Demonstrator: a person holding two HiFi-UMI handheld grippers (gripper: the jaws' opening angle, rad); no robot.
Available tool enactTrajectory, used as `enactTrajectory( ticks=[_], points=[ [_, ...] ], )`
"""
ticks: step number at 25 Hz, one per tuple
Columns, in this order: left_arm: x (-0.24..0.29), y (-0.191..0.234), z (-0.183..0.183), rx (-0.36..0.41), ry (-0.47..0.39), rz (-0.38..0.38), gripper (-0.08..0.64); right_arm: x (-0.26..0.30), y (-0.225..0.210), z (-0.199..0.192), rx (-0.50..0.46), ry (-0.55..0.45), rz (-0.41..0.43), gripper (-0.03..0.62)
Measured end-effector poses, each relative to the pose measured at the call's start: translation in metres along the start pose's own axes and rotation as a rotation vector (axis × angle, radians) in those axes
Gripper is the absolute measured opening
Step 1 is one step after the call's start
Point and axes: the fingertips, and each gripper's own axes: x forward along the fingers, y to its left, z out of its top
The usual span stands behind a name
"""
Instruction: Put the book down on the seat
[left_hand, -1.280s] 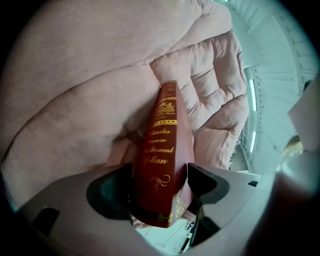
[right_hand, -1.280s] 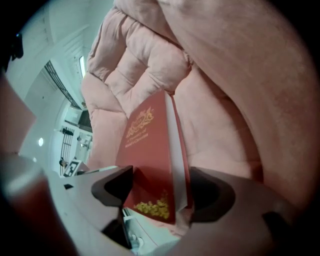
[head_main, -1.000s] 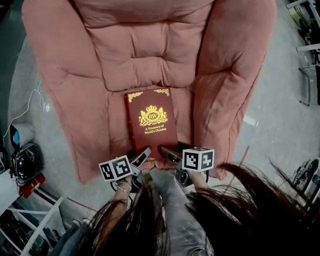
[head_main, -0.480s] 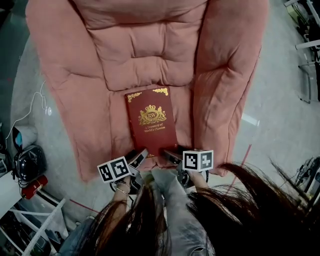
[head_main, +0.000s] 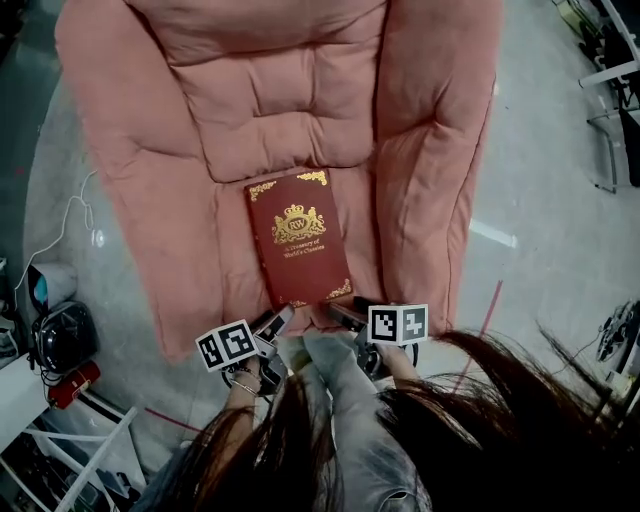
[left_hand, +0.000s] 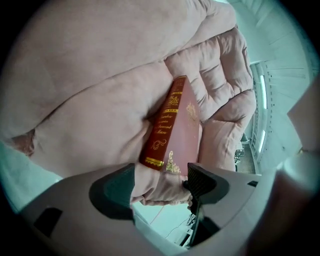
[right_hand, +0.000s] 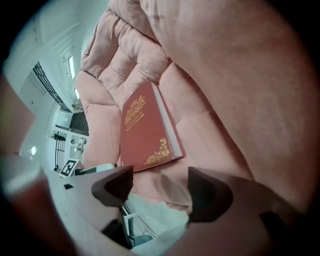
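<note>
A dark red book with gold ornaments lies flat on the seat of a pink padded armchair. My left gripper stands open just in front of the book's near left corner, off the book. My right gripper stands open by the near right corner, also apart from it. The left gripper view shows the book's spine beyond the open left gripper. Through the open right gripper, the right gripper view shows the book's cover lying on the cushion.
The armchair's back cushion and two thick armrests enclose the seat. Grey floor surrounds the chair. A cable, a dark device and a white rack sit at the left. Long dark hair hangs at the bottom.
Both grippers have drawn back from the book's near edge toward me. The book now lies free on the seat.
</note>
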Motion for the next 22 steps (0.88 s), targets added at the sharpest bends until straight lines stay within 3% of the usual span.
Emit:
enactTrajectory(
  ticks=[7, 10, 17, 22],
  points=[
    [-0.016, -0.004, -0.024, 0.026, 0.034, -0.040, 0.330, -0.013, 0.003, -0.025, 0.021, -0.043, 0.006, 0.350],
    [-0.027, -0.005, -0.027, 0.039, 0.007, -0.038, 0.259, -0.017, 0.006, -0.035, 0.014, -0.056, -0.001, 0.348],
    [-0.051, -0.006, -0.042, 0.062, -0.016, -0.050, 0.252, -0.032, 0.017, -0.056, -0.006, -0.093, -0.023, 0.314],
    [-0.076, -0.018, -0.045, 0.075, -0.073, -0.067, 0.205, -0.051, 0.030, -0.063, -0.013, -0.134, -0.025, 0.291]
  ],
)
